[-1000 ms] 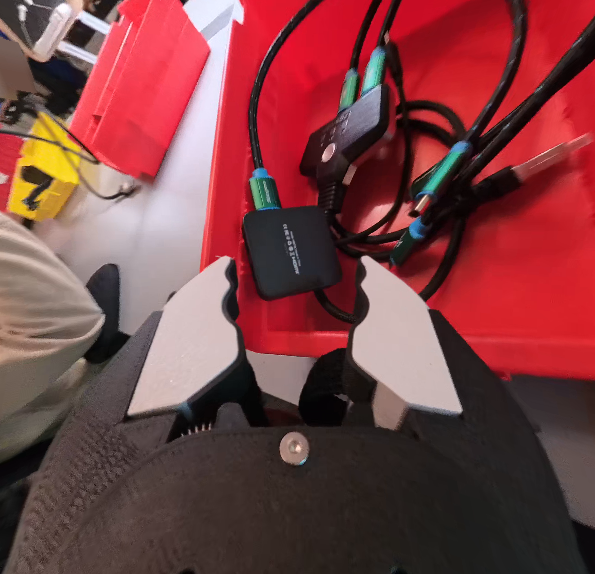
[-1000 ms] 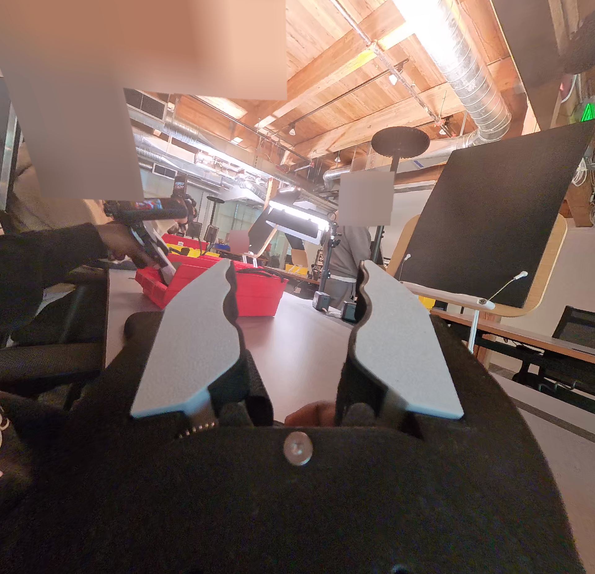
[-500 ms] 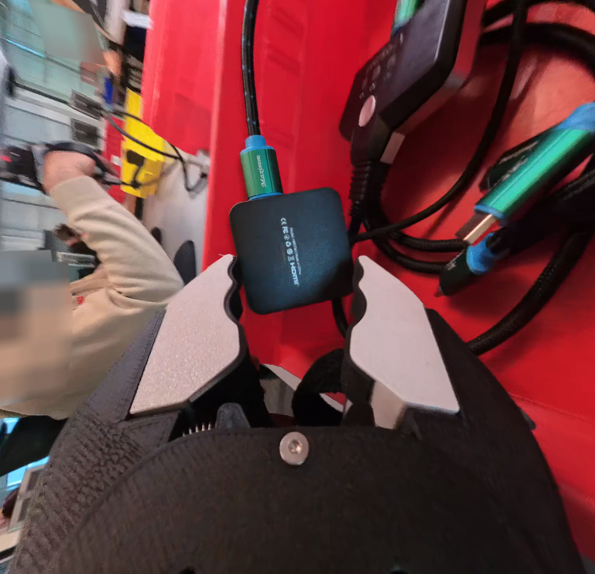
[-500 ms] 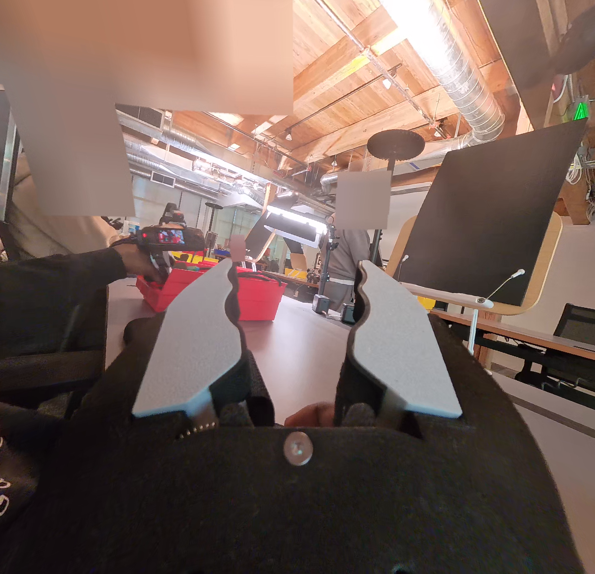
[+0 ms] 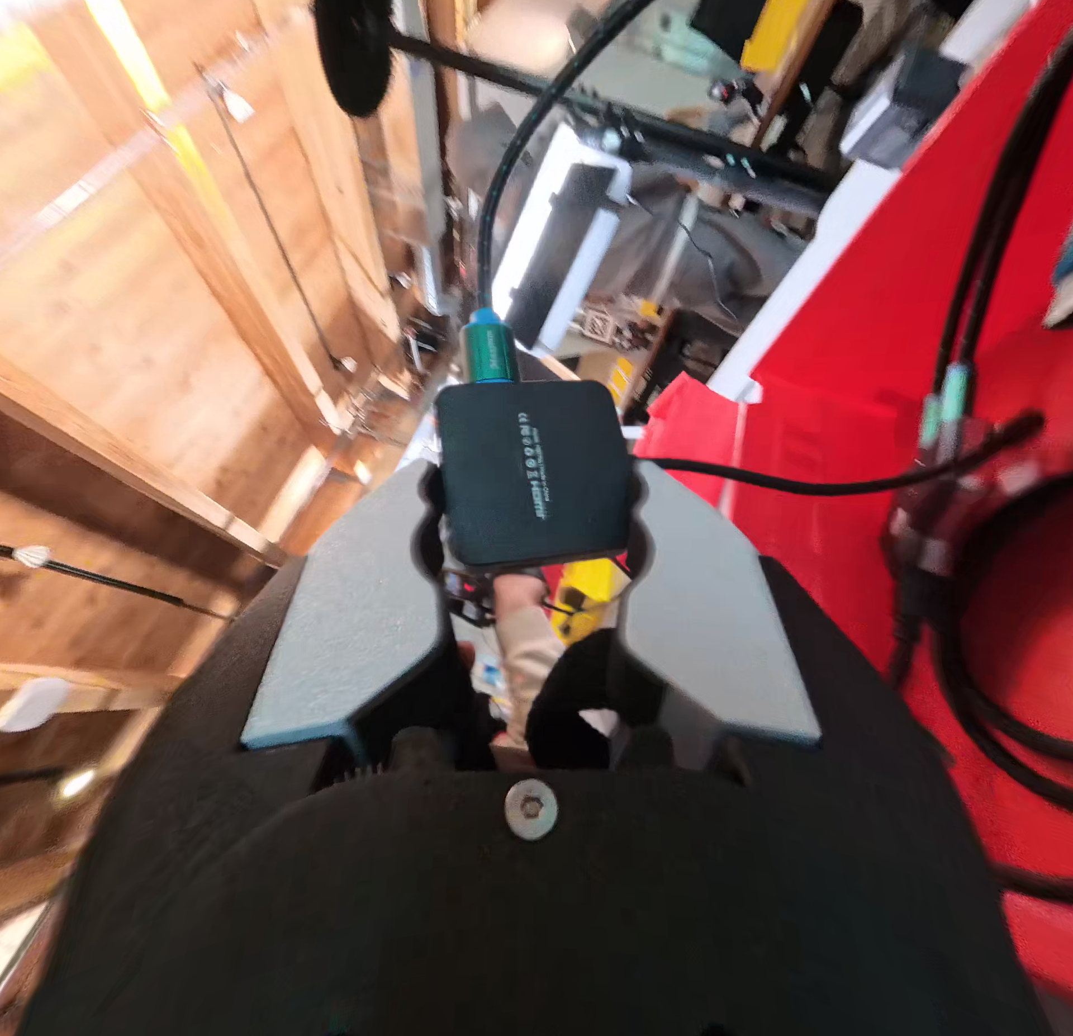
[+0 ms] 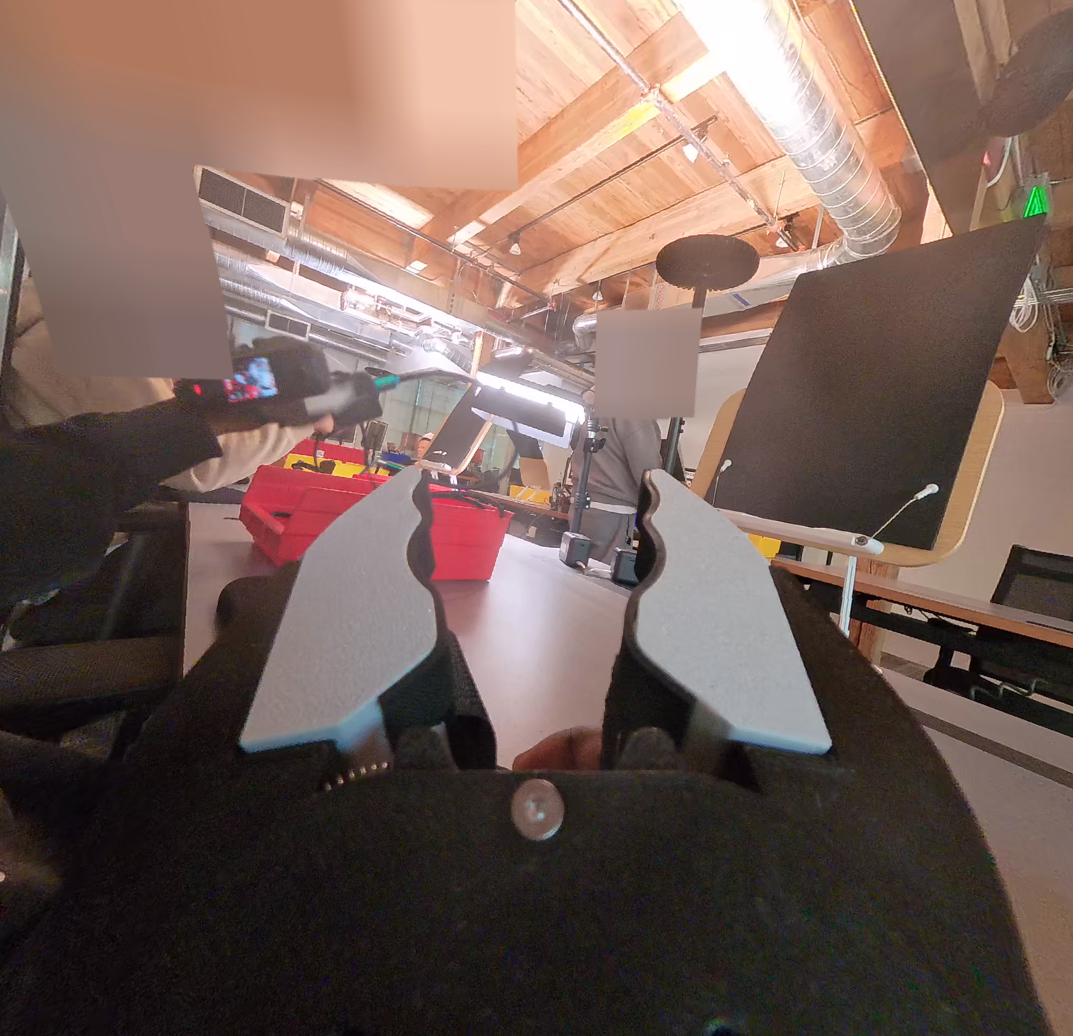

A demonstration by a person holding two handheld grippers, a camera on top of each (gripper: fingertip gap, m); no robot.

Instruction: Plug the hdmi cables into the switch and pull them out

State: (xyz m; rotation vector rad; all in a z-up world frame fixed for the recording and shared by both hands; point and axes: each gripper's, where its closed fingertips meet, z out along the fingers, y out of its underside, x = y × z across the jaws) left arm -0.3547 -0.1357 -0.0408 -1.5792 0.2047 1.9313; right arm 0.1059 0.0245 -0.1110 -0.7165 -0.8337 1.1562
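Left wrist view: left gripper [image 5: 531,505] pinches switch [image 5: 531,474] lifted beside red bin [image 5: 906,369], green plug [image 5: 489,350] seated. Right gripper [image 6: 531,534] spread, idle. Next, we judge: pull plug.

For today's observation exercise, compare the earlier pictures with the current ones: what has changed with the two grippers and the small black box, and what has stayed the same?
The left gripper closed on the small black box and lifted it out of the red bin, swinging up toward the ceiling. The green plug stayed in the box. The right gripper stayed open and empty above the table.
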